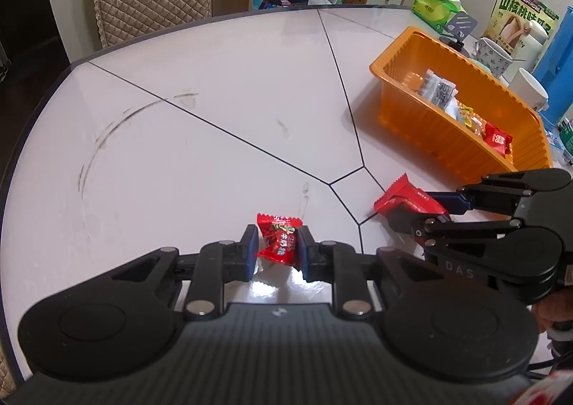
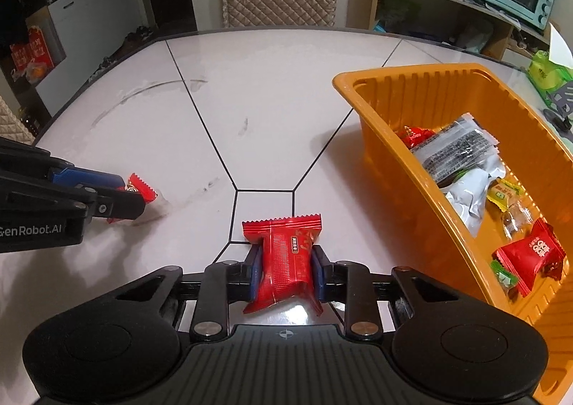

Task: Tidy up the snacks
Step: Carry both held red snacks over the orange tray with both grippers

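two red snack packets (image 1: 277, 242), one orange bin (image 1: 404, 111)

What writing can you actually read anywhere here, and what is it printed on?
"GenRobot.AI": side of the left tool, first letter partly cut off.
"DAS": body of the right tool.
"山核桃味": green and cream box behind the orange bin; its smaller print is unreadable.
Candy in the left tool, red pack in the right tool, and the snacks in the bin: print too small or blurred.
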The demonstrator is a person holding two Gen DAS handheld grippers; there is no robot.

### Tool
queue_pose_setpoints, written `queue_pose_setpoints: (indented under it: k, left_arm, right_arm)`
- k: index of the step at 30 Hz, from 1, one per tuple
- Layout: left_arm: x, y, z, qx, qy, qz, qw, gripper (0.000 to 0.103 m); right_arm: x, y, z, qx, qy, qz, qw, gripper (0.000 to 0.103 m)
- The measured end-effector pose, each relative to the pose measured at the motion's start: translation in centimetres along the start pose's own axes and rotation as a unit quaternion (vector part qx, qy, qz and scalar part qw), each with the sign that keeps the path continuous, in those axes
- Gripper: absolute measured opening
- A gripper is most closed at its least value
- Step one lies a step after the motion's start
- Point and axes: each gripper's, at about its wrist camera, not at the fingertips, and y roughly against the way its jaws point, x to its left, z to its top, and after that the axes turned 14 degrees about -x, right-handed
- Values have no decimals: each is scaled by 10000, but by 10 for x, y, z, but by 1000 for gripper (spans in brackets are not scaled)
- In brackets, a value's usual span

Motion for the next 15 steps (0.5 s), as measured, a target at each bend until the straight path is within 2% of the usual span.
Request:
queue_pose_setpoints:
  k: [15]
  left_arm:
    - [-21, 15, 23, -193, -186, -293, 9992, 20]
  right_arm:
    - [-17, 61, 8, -432, -699, 100, 9966, 26]
